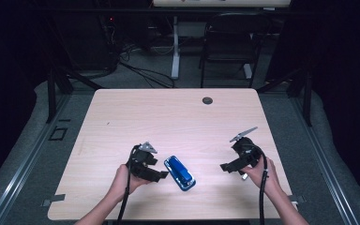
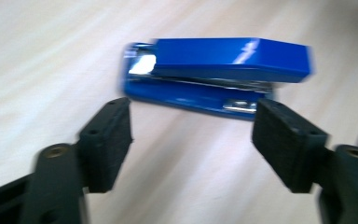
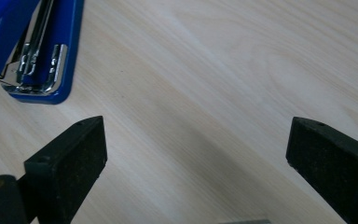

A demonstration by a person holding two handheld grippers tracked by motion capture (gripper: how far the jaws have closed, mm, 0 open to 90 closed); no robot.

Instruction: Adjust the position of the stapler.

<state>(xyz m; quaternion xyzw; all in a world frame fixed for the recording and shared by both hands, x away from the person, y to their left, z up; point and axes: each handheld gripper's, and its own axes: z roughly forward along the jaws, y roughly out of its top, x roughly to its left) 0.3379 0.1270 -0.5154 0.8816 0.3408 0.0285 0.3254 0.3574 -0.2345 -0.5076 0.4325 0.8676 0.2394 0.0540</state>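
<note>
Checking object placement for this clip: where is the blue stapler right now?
In the high view the blue stapler lies on the table near its front edge, just right of the left gripper and well left of the right gripper, held by neither.

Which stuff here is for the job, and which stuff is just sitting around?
For the job:
blue stapler, lying on the table
left gripper, open, beside the stapler
right gripper, open, farther from it

Just sitting around:
black chair behind the table
cables on the floor
</note>
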